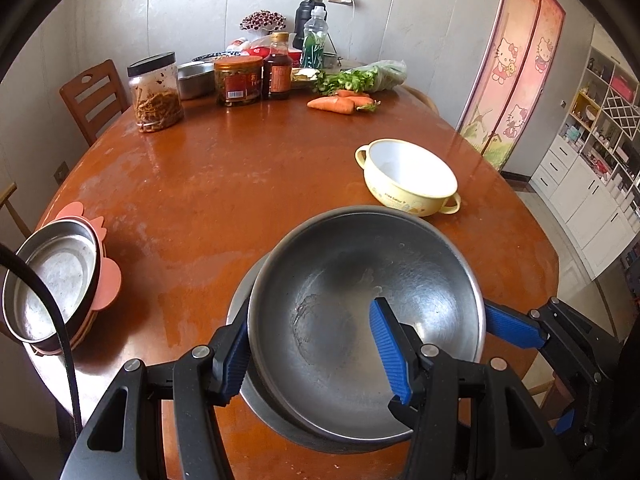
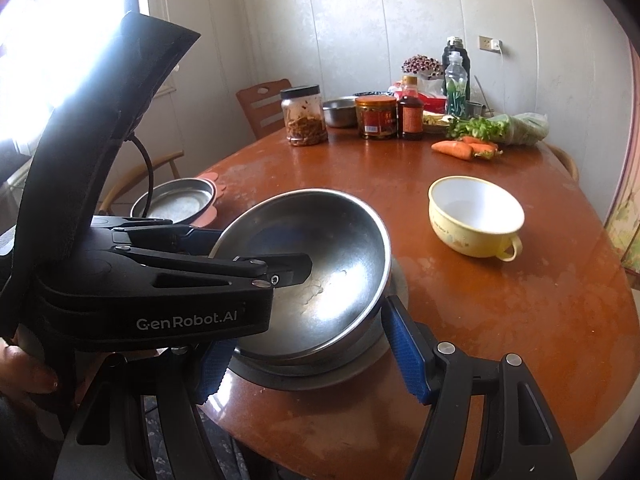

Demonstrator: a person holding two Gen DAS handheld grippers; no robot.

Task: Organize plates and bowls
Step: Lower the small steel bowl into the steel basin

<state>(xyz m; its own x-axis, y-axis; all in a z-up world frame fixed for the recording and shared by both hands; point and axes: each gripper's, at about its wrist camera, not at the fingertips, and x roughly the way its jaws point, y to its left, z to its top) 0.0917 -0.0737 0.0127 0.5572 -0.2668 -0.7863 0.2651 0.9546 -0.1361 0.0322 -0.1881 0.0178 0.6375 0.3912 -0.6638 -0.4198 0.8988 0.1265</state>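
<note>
A large steel bowl (image 1: pixel 360 312) sits tilted on a second steel dish (image 1: pixel 256 400) at the table's near edge. My left gripper (image 1: pixel 316 356) straddles the bowl's near-left rim, one blue finger (image 1: pixel 234 356) outside and one inside, touching the wall. In the right wrist view the bowl (image 2: pixel 320 264) sits between my right gripper's (image 2: pixel 312 364) spread fingers, which are open beside its base. A yellow two-handled bowl (image 1: pixel 408 176) stands further right; it also shows in the right wrist view (image 2: pixel 476 216). A steel plate (image 1: pixel 52 280) lies on pink plates (image 1: pixel 110 280) at the left edge.
Jars (image 1: pixel 156 92), a sauce bottle (image 1: pixel 277 68), a steel container (image 1: pixel 195 78), carrots (image 1: pixel 340 102) and greens (image 1: pixel 360 78) crowd the far side of the brown table (image 1: pixel 224 184). A wooden chair (image 1: pixel 94 96) stands at the back left. Cabinets (image 1: pixel 592 176) stand at the right.
</note>
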